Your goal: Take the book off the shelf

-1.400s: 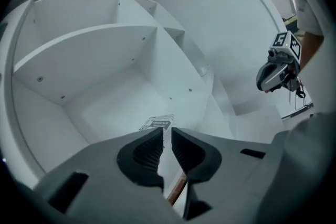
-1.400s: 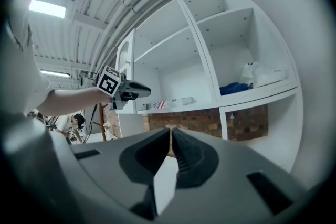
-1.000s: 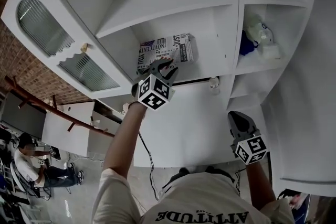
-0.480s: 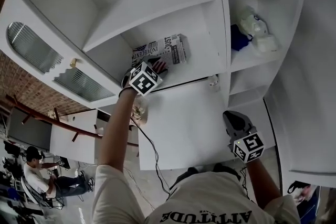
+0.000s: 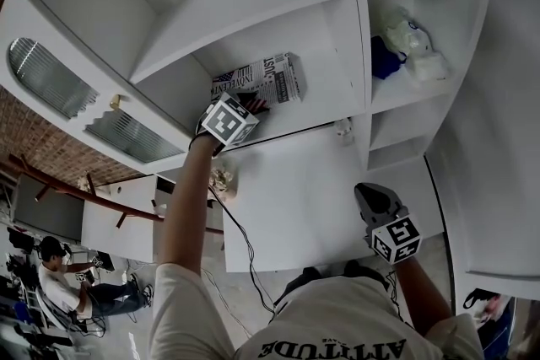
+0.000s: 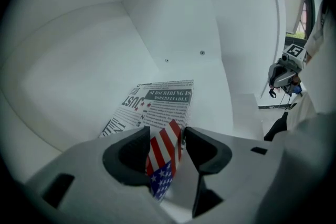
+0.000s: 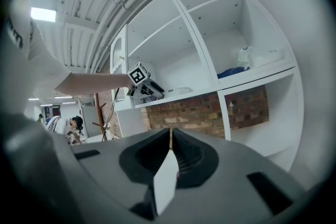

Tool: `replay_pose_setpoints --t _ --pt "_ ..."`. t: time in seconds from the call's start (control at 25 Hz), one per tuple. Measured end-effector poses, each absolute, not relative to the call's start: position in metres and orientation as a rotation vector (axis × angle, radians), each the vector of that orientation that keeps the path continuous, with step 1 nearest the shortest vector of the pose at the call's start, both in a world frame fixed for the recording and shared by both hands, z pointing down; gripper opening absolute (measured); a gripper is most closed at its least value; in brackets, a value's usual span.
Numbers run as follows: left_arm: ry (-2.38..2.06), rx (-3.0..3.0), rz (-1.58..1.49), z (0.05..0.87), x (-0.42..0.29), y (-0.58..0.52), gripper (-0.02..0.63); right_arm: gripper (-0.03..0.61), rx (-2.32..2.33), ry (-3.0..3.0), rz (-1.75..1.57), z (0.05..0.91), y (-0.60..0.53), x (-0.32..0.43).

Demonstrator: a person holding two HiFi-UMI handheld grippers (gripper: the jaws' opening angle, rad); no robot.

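Left gripper (image 6: 167, 136): jaws just opened, straddling a corner of the newsprint book (image 6: 157, 105), unclamped.
Right gripper (image 7: 171, 136): closed, empty.
Meaning: clamping likely next.

The book (image 5: 263, 80) lies flat on the shelf (image 5: 329, 90) of the middle compartment, its near corner between the jaws of the left gripper (image 5: 253, 105) at its 6 o'clock, with bags (image 5: 413, 46) across the divider at 3 o'clock, a cabinet door (image 5: 84, 97) at 9 o'clock and the right gripper (image 5: 377, 200) well apart toward 5 o'clock.
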State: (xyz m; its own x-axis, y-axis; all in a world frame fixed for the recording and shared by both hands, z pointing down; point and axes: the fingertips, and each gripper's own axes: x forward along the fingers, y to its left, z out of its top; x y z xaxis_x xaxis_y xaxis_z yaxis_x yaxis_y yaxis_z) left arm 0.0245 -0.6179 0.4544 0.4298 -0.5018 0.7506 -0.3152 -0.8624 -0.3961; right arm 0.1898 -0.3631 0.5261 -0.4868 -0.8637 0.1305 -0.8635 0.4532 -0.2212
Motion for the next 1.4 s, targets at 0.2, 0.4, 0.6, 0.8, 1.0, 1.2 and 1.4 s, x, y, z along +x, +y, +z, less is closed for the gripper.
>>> replay_pose_setpoints --t 0.2,0.4,0.6,0.8,1.0,1.2,1.4 --pt "0.718 -2.482 -1.416 0.455 0.026 -0.606 0.212 0.034 -1.572 2.693 -0.422 0.530 -0.359 0.184" --pt "0.703 -2.488 -1.452 0.454 0.026 -0.590 0.209 0.034 -1.558 2.699 -0.436 0.534 -0.355 0.180" --pt "0.682 -2.494 -1.478 0.455 0.024 -0.573 0.207 0.034 -1.535 2.709 -0.444 0.534 -0.349 0.172" --pt "0.673 -2.516 -1.461 0.454 0.024 -0.560 0.206 0.034 -1.529 2.716 -0.445 0.536 -0.346 0.172" --pt "0.664 -2.541 -1.444 0.453 0.024 -0.550 0.206 0.034 -1.524 2.720 -0.448 0.537 -0.345 0.172" --pt "0.653 -2.532 -1.430 0.453 0.024 -0.540 0.206 0.034 -1.509 2.734 -0.444 0.536 -0.345 0.167" --pt "0.638 -2.503 -1.399 0.456 0.025 -0.528 0.206 0.034 -1.501 2.744 -0.451 0.537 -0.345 0.165"
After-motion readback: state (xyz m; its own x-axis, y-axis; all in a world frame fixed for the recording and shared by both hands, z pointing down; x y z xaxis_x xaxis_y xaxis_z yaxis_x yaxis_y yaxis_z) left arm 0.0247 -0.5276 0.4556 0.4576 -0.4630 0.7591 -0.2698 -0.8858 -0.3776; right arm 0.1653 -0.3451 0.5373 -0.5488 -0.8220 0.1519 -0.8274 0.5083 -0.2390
